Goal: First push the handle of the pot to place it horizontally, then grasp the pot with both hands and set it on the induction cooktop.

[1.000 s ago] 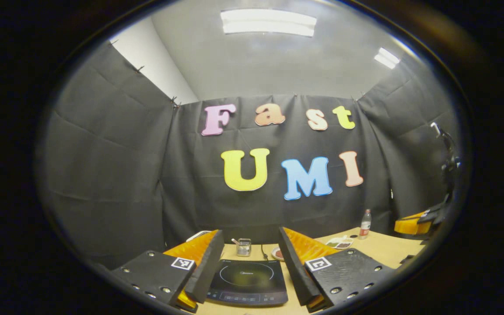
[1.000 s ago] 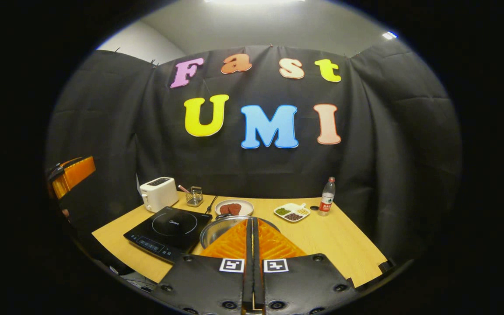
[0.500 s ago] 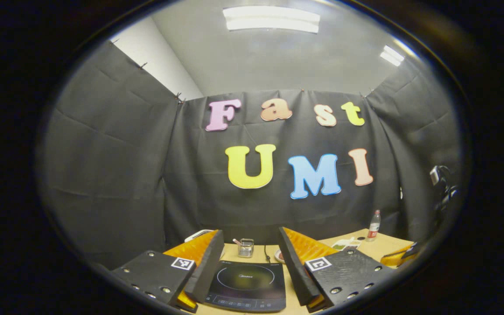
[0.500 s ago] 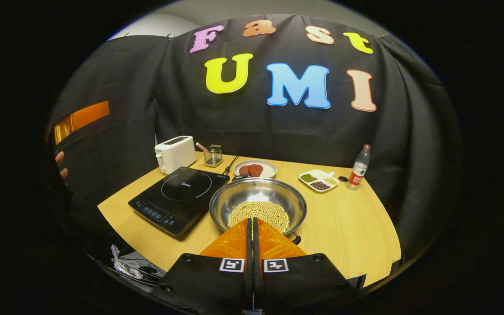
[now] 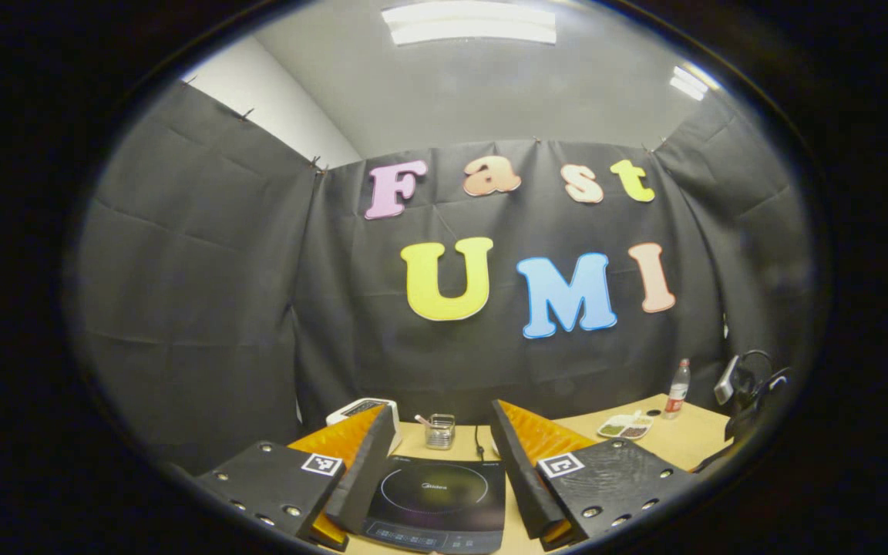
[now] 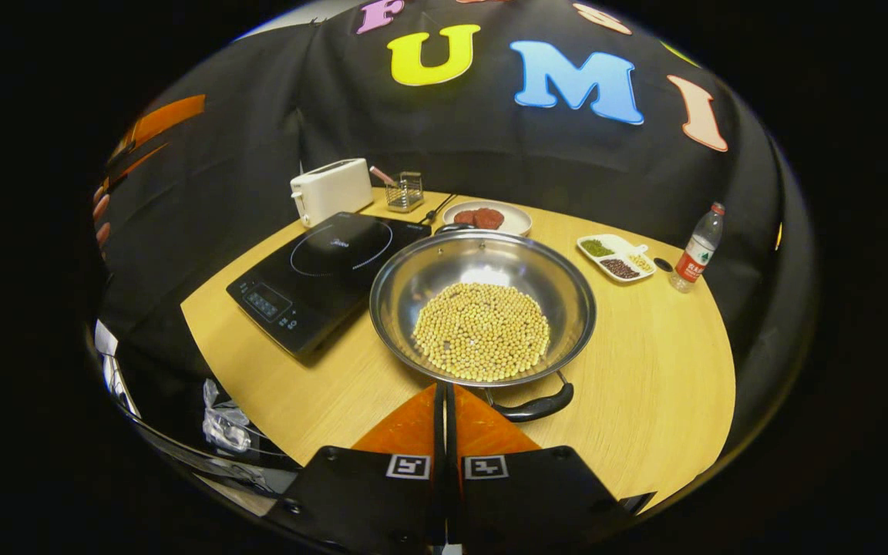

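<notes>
Right gripper [image 6: 445, 389], fingers pressed together and empty, poised at the near rim of the pot [image 6: 482, 308], just beside its near handle [image 6: 530, 406]; the far handle is mostly hidden behind the rim. Pot rests on the table [image 6: 644, 370], beside the cooktop [image 6: 321, 270]. Left gripper [image 5: 438, 420], fingers spread and empty, above the cooktop [image 5: 436, 497], whose sides they cover.

the pot's far handle [image 6: 453, 227] sits mostly hidden behind its rim.
</notes>
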A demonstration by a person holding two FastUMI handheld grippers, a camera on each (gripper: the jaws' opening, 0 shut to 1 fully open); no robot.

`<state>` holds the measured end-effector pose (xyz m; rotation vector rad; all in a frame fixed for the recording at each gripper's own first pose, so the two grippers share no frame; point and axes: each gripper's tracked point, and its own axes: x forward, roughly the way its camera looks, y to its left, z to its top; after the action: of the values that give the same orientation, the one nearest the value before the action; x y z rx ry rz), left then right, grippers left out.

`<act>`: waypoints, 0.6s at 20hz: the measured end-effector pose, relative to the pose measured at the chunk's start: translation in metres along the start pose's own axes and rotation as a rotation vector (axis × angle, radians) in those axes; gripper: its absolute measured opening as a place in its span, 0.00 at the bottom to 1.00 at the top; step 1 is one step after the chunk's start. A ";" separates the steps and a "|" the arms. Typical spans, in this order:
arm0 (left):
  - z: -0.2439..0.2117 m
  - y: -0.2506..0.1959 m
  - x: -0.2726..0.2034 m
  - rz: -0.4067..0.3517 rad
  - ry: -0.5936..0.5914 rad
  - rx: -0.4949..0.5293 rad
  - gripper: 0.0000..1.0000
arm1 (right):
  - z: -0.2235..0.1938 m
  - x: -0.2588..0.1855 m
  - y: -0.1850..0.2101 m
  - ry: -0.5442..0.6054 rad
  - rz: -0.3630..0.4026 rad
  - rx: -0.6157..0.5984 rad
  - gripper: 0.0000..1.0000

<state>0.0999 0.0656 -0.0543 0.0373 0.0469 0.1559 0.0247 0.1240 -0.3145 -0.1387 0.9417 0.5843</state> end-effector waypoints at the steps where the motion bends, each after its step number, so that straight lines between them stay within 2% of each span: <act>1: -0.002 0.000 0.003 0.008 0.006 0.003 0.73 | -0.004 0.008 -0.001 0.024 0.008 -0.005 0.02; 4: -0.007 -0.001 0.011 0.025 0.024 0.015 0.73 | -0.019 0.023 -0.002 0.108 0.039 -0.002 0.00; 5: -0.009 -0.002 0.014 0.029 0.028 0.020 0.73 | -0.021 0.027 -0.004 0.123 0.042 -0.003 0.02; 11: -0.015 -0.013 0.024 0.027 0.045 0.042 0.74 | -0.027 0.037 -0.017 0.178 0.042 0.021 0.00; 12: -0.015 -0.015 0.026 0.026 0.047 0.043 0.74 | -0.028 0.037 -0.019 0.179 0.035 0.020 0.02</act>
<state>0.1272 0.0552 -0.0715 0.0770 0.0972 0.1820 0.0311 0.1132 -0.3629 -0.1583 1.1248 0.6018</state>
